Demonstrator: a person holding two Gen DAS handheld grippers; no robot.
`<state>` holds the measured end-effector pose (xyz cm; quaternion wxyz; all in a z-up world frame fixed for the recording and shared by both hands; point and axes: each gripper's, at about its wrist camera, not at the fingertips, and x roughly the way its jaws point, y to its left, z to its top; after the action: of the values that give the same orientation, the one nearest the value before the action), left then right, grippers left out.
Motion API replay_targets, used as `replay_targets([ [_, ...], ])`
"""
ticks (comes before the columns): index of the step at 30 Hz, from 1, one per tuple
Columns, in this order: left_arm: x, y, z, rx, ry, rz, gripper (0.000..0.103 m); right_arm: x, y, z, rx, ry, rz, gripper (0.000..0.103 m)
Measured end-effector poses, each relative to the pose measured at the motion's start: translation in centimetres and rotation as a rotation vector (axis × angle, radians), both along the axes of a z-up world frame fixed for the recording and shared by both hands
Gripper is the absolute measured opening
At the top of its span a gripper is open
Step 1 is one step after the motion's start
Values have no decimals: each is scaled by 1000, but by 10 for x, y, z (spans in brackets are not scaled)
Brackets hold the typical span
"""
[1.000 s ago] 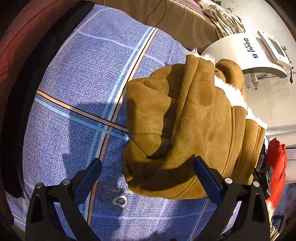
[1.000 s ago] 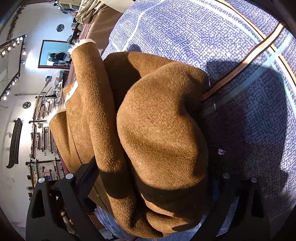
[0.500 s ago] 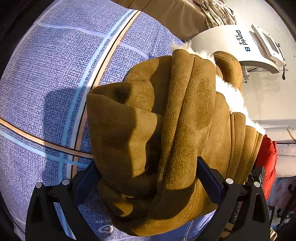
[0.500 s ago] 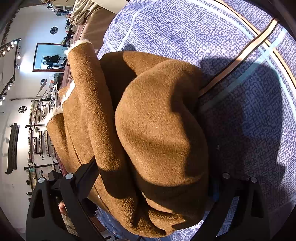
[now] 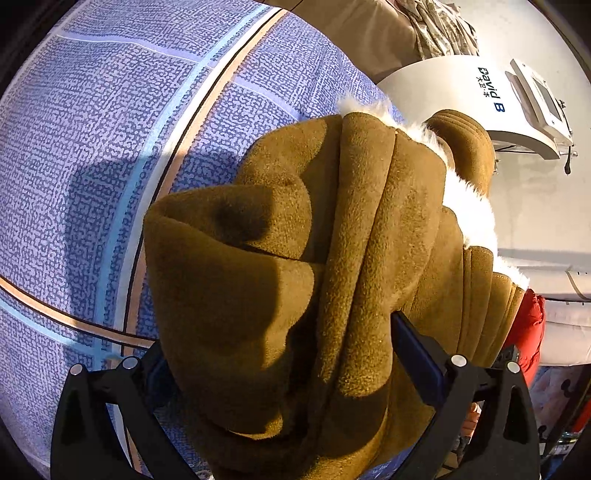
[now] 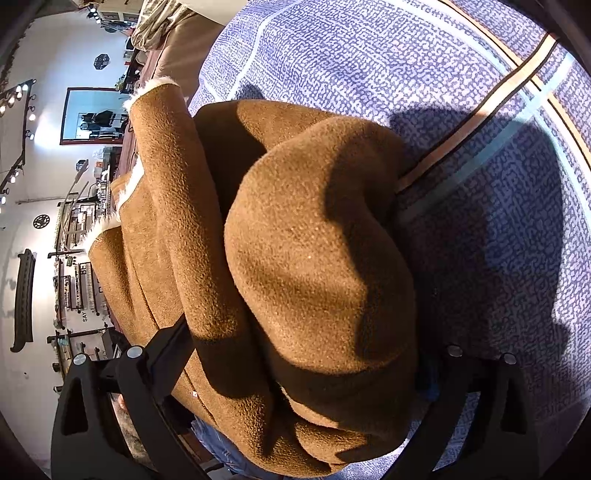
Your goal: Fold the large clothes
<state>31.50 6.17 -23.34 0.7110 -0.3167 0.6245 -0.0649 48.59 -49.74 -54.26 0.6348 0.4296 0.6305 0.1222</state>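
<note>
A brown suede coat (image 5: 314, 258) with white fleece lining lies bunched in thick folds on a blue patterned bedspread (image 5: 110, 129). My left gripper (image 5: 284, 354) has its jaws wide apart around a thick fold of the coat; the fabric fills the gap and hides the left fingertip. In the right wrist view the same coat (image 6: 295, 258) fills the space between the fingers of my right gripper (image 6: 306, 358), which also stands wide with a rounded fold bulging through it. Whether either one presses the fabric cannot be told.
The bedspread (image 6: 480, 147) has tan and light-blue stripes. A white machine marked "David B" (image 5: 480, 92) stands beyond the bed edge. A red garment (image 5: 528, 325) hangs at the right. Tan bedding (image 5: 351, 29) lies at the far end. Shop shelves (image 6: 74, 277) line the wall.
My left gripper has moved forward onto the coat, so the fold now fills its open jaws. The right gripper has edged slightly closer, still around the same fold.
</note>
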Motion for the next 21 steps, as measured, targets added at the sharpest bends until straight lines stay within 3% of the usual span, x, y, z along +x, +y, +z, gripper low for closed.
replay_targets([
  [7,6,-10,8,46,8,12,96,-1,1,1,-6,3,-1,97],
  [12,3,-14,21,95,0,-6,85,-3,3,6,-22,4,-8,96],
  [21,-1,-30,54,219,-43,-96,60,-12,12,39,-125,-43,-25,74],
])
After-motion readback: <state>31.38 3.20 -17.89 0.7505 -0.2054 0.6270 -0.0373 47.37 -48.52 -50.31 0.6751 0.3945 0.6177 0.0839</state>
